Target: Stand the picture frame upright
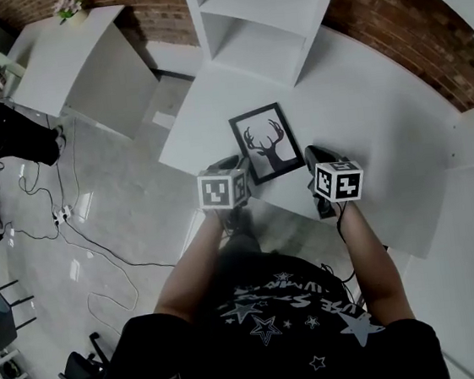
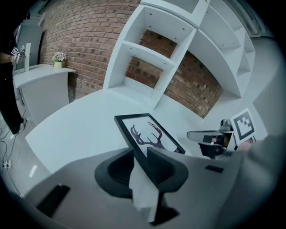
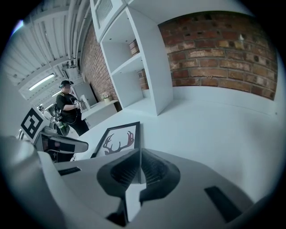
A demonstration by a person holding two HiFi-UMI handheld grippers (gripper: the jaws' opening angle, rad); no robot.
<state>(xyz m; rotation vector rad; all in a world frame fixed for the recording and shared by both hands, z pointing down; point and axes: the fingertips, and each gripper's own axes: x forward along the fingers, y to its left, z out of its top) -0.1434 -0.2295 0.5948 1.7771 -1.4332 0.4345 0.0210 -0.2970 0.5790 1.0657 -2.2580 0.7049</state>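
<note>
The picture frame (image 1: 264,143) lies flat on the white table (image 1: 366,127), near its front edge. It looks light and stiff, and its front is probably slick and breakable, so the thin black border at the near corners seems the best hold. The left claw (image 2: 139,152) stands slightly open, with the frame's left border lined up with its gap but not pinched. The right claw (image 3: 139,154) is closed and empty, just beside the near right corner.

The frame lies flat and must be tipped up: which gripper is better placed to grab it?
Probably left. The left gripper's jaws stand apart around the picture frame's edge; the right gripper's jaws are shut and would have to open first.
</note>
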